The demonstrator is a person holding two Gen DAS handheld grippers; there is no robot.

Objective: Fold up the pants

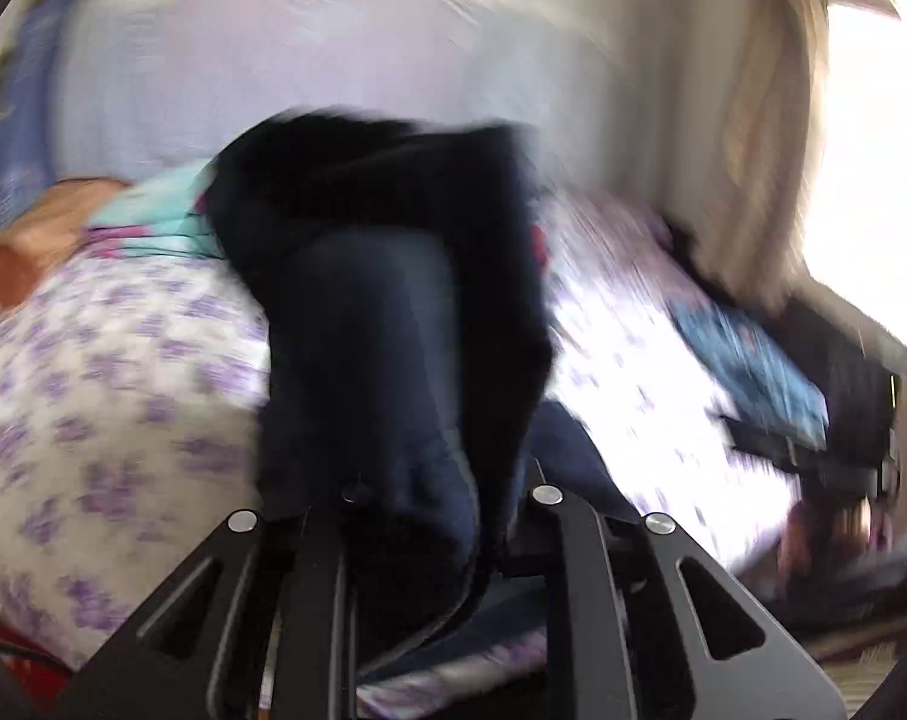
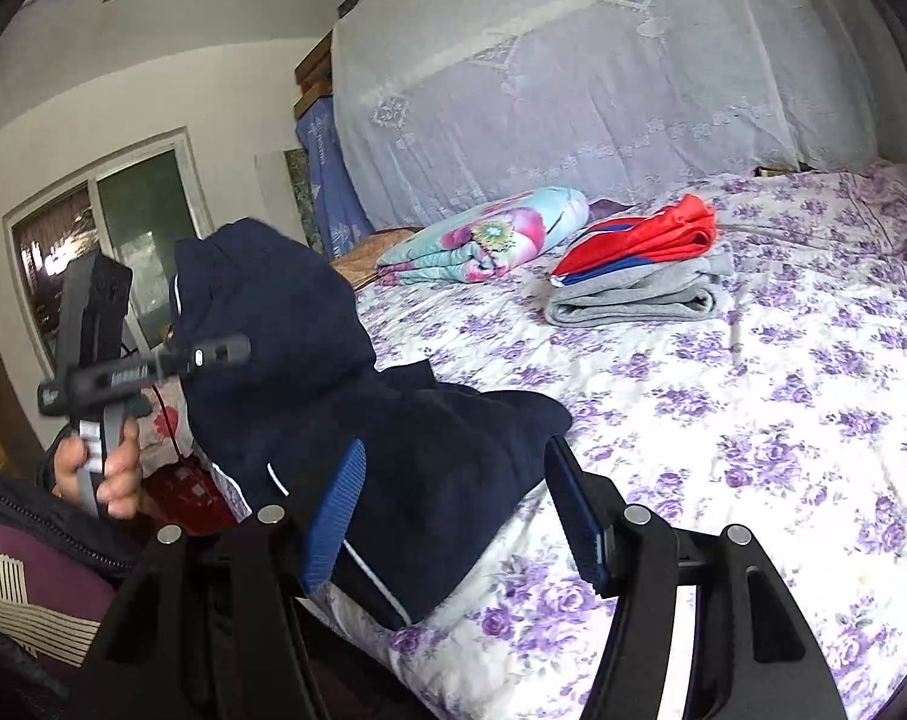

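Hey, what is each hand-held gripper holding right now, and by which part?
The left hand-held gripper is shut on the navy pants, lifting a bunched fold; which part cannot be told. The right hand-held gripper is open, holding nothing.

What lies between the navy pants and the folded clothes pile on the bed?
Only bare floral bedsheet separates the navy pants from the folded clothes pile, per the right wrist view.

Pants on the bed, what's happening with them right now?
The left gripper is shut on the navy pants and holds one end lifted above the floral bed; the rest lies draped at the bed's edge. The right gripper is open over the lying part, holding nothing. A folded pile sits further back. The pants are not yet folded.
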